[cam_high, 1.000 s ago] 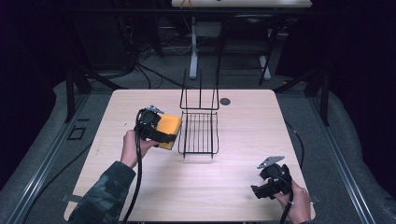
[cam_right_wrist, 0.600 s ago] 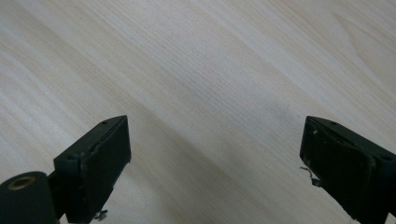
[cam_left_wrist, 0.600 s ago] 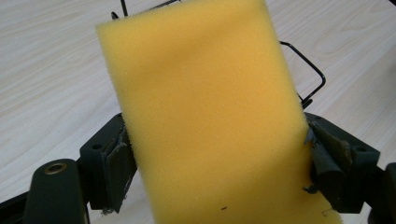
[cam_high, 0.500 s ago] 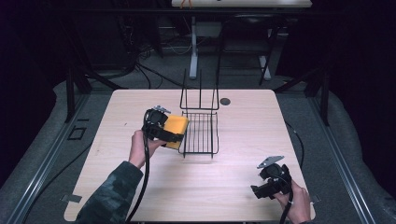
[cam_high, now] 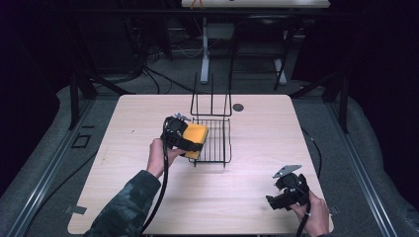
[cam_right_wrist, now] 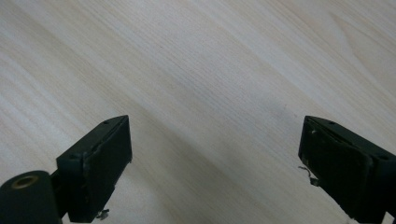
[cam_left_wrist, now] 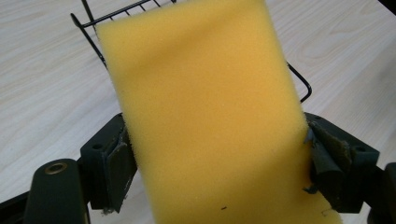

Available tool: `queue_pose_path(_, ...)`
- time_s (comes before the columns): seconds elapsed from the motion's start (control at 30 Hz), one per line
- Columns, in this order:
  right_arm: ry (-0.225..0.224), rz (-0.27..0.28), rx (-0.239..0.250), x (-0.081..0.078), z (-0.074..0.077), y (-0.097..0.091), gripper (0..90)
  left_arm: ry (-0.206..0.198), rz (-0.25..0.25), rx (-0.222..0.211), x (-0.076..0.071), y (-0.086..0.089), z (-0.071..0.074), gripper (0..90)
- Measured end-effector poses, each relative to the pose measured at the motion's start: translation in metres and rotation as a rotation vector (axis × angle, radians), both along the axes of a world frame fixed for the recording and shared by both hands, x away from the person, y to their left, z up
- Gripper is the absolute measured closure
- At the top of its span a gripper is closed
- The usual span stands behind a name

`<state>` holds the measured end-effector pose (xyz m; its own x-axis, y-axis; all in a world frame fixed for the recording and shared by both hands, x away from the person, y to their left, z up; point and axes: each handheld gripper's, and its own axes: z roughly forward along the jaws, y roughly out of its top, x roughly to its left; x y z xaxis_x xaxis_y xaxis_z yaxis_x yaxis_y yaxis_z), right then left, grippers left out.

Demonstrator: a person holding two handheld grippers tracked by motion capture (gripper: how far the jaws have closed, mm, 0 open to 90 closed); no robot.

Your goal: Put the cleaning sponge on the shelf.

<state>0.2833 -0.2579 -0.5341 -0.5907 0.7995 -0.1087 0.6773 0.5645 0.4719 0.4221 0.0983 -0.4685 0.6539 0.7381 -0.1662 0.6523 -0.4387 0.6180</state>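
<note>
A yellow sponge (cam_high: pixel 196 138) is clamped between the jaws of my left gripper (cam_high: pixel 184 140), which hangs at the left rim of a black wire basket (cam_high: pixel 220 140). In the left gripper view the sponge (cam_left_wrist: pixel 205 107) stands tall between both pads, with the basket's wire edge (cam_left_wrist: pixel 95 37) behind it. My right gripper (cam_high: pixel 276 201) rests low near the table's front right corner, held by a hand. Its jaws stand wide apart in the right gripper view (cam_right_wrist: pixel 215 163), with bare wood between them.
The basket has a tall wire back (cam_high: pixel 211 96) rising at its far side. A small dark round disc (cam_high: pixel 238 107) lies on the light wooden table (cam_high: pixel 123 187) behind the basket. Cables trail from both grippers toward the front edge.
My left gripper has carried the sponge rightward and slightly down, from beside the basket to over its left rim. The right gripper has stayed where it was.
</note>
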Motion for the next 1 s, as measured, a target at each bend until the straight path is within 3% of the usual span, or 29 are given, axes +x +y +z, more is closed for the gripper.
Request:
queue_pose_path(0.1,-0.005,-0.006,0.001,0.000,0.000,-0.001,9.4,-0.016,0.013,-0.008,-0.001,-0.002,-0.002,19.0)
queue_pose_path(0.47,0.001,-0.004,-0.003,0.000,0.000,0.000,9.4,-0.018,0.035,-0.035,0.004,-0.005,-0.008,19.0)
queue_pose_path(0.63,-0.003,-0.007,-0.001,0.000,0.000,-0.001,9.5,-0.010,0.075,-0.052,0.007,-0.014,-0.016,19.0)
queue_pose_path(1.0,0.005,-0.003,0.000,0.000,0.000,0.000,9.6,-0.009,0.138,-0.037,0.011,-0.032,-0.033,19.0)
